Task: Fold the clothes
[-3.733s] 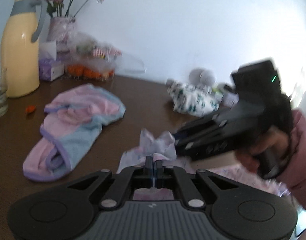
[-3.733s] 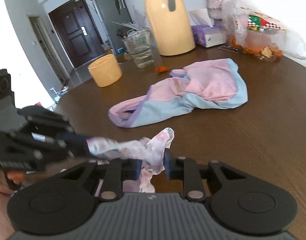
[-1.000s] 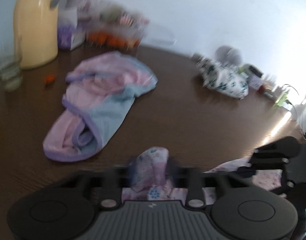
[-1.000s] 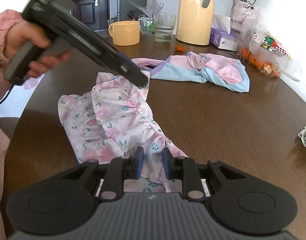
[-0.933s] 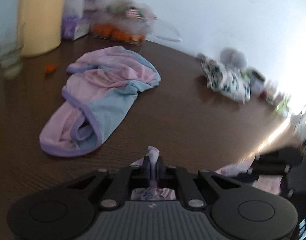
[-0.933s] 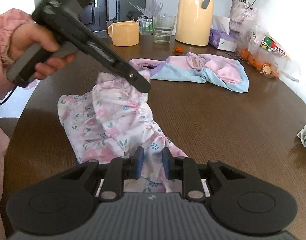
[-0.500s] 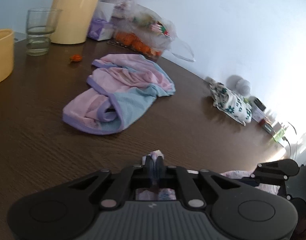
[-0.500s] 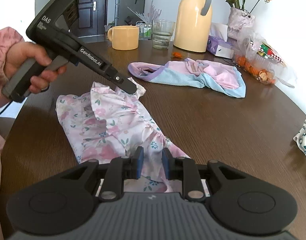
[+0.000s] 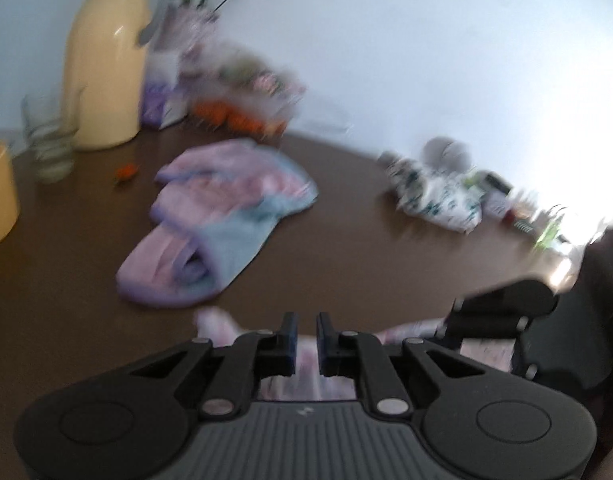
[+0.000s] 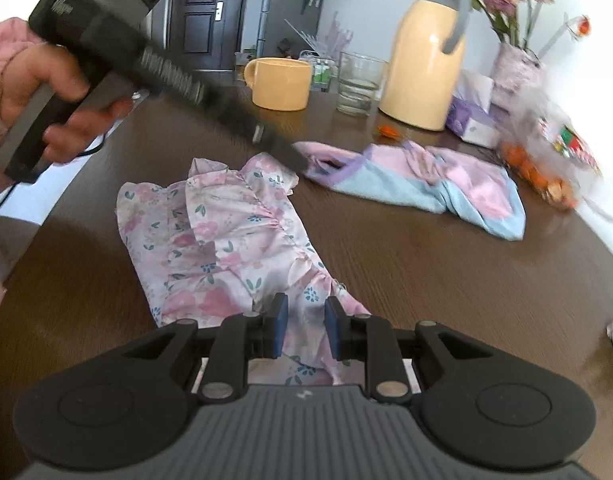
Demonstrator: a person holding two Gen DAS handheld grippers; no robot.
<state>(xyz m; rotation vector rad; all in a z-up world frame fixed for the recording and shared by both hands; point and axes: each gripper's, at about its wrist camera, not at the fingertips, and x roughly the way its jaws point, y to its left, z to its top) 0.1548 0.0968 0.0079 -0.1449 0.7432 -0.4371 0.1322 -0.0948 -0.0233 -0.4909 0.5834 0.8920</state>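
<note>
Lying spread and mostly flat on the brown table (image 10: pixel 426 260), the floral ruffled garment (image 10: pixel 226 240) is the piece in hand. In the right wrist view its long axis runs from the hem at the bottom centre, up and a little leftward, to a ruffled far end.

The right gripper (image 10: pixel 305 312) sits at the near end. Its jaws are partly open with the hem lying in and under the gap, and the pads do not visibly press on the cloth, so I read it as holding nothing.

The left gripper (image 10: pixel 298 162), held in a hand (image 10: pixel 46 92) with a pink sleeve, reaches in from the left, and its tip is over the far right corner of the garment. Its own view is blurred: the jaws of the left gripper (image 9: pixel 305 320) are closing, a narrow slit shows between the pads, and pale floral cloth (image 9: pixel 218 322) lies below and beside them, not pinched.

So each hand is at one end of the long axis, left far and right near. My judgement is that the next fold would bring one end over the other along that line, and each gripper needs a firm hold on its own end first.

Just beyond the far end lies a crumpled pink-and-blue garment (image 10: pixel 426 176), near enough to the left gripper's tip to get snagged. Farther back stand a yellow mug (image 10: pixel 280 82), a glass (image 10: pixel 360 88) and a cream flask (image 10: pixel 426 64). A white patterned cloth (image 9: pixel 438 196) lies well apart to the right.
</note>
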